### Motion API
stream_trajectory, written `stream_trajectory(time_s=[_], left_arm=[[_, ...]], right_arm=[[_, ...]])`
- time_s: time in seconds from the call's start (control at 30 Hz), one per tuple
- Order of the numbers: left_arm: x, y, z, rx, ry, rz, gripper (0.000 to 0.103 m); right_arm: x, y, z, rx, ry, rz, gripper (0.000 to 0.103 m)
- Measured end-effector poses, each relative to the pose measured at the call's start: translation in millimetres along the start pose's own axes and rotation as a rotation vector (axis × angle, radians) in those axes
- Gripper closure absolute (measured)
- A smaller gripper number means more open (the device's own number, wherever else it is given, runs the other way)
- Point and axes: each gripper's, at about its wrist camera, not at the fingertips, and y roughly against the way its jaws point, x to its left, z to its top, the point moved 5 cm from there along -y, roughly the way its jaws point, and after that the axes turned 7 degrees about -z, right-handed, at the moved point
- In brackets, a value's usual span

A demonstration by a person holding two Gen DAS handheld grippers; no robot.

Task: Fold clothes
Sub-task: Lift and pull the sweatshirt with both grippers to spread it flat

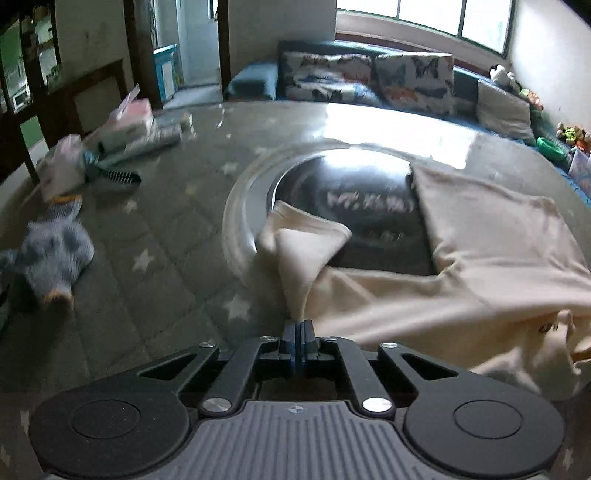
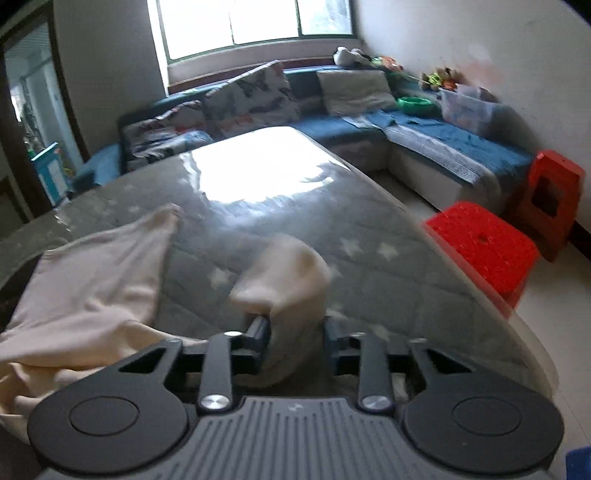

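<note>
Your left hand-held gripper (image 1: 298, 326) has its fingers pressed together on a bunched corner of the cream garment (image 1: 480, 258), and the pinched cloth rises from the tips in a folded peak. The rest of the garment spreads away to the right over the table (image 1: 166, 229), covering part of the round dark inset (image 1: 351, 199) in the middle of the tabletop.

Your right hand-held gripper (image 2: 296, 332) has its fingers spread, with another fold of the garment (image 2: 92, 273) sitting between them; the cloth lies against the left finger, but the blur keeps you from telling whether the right finger touches it. From there the cloth mounds up just ahead of the tips, and the larger part of it trails off to the left across the star-patterned table cover (image 2: 369, 266).

Well to the left of the garment, a blue-grey sock (image 1: 55, 254) lies on the table, with a dark comb (image 1: 118, 179) and a heap of packets (image 1: 125, 129) farther back. Two red stools (image 2: 484, 247) stand beside the table on the right, and a blue sofa (image 2: 461, 147) with patterned cushions (image 2: 255, 96) runs under the window (image 2: 255, 22).
</note>
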Motion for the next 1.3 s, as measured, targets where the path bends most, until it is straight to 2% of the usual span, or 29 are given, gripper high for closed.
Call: stream_trajectory(time_s=[0.07, 0.13, 0.17, 0.2, 0.33, 0.43, 0.5, 0.63, 0.77, 0.97, 1.03, 1.1, 1.13, 1.17, 1.3], left_arm=[[-1, 8, 0, -0.018, -0.023, -0.006, 0.091], [-5, 19, 2, -0.047, -0.05, -0.01, 0.078], [-11, 24, 3, -0.06, -0.067, -0.028, 0.068], [-17, 29, 4, -0.073, -0.086, -0.05, 0.065], [-57, 42, 2, -0.099, -0.189, -0.183, 0.065], [-92, 42, 1, -0.09, -0.255, -0.289, 0.065], [-115, 38, -2, -0.074, -0.303, -0.345, 0.065], [-159, 25, -8, -0.046, -0.397, -0.419, 0.065], [-183, 7, -14, -0.017, -0.432, -0.458, 0.065], [-196, -10, -25, 0.024, -0.468, -0.482, 0.069], [-196, -12, -27, 0.023, -0.48, -0.477, 0.079], [-195, -14, -29, 0.02, -0.48, -0.481, 0.091], [-194, -14, -29, 0.017, -0.479, -0.487, 0.094], [-193, -13, -30, 0.014, -0.479, -0.491, 0.096], [-193, -9, -31, -0.003, -0.499, -0.507, 0.099]], right_arm=[[-9, 4, -2, -0.006, -0.005, -0.03, 0.061], [-19, 11, 0, -0.025, -0.008, -0.073, 0.058], [-23, 14, 3, -0.032, -0.008, -0.083, 0.058], [-25, 16, 5, -0.036, -0.008, -0.083, 0.058], [-28, 14, 8, -0.033, 0.009, -0.089, 0.058], [-30, 8, 5, -0.014, -0.002, -0.079, 0.06], [-30, 5, 5, -0.007, -0.007, -0.068, 0.065], [-25, 3, 7, -0.005, 0.008, -0.047, 0.067], [-36, 0, 4, 0.0, 0.002, -0.1, 0.067], [-52, -10, -7, 0.048, -0.048, -0.104, 0.067], [-58, -13, -11, 0.064, -0.065, -0.105, 0.067], [-60, -15, -13, 0.067, -0.083, -0.089, 0.074], [-60, -15, -13, 0.066, -0.091, -0.078, 0.077], [-60, -14, -12, 0.059, -0.092, -0.074, 0.085], [-59, -6, -7, 0.026, -0.086, -0.068, 0.098]])
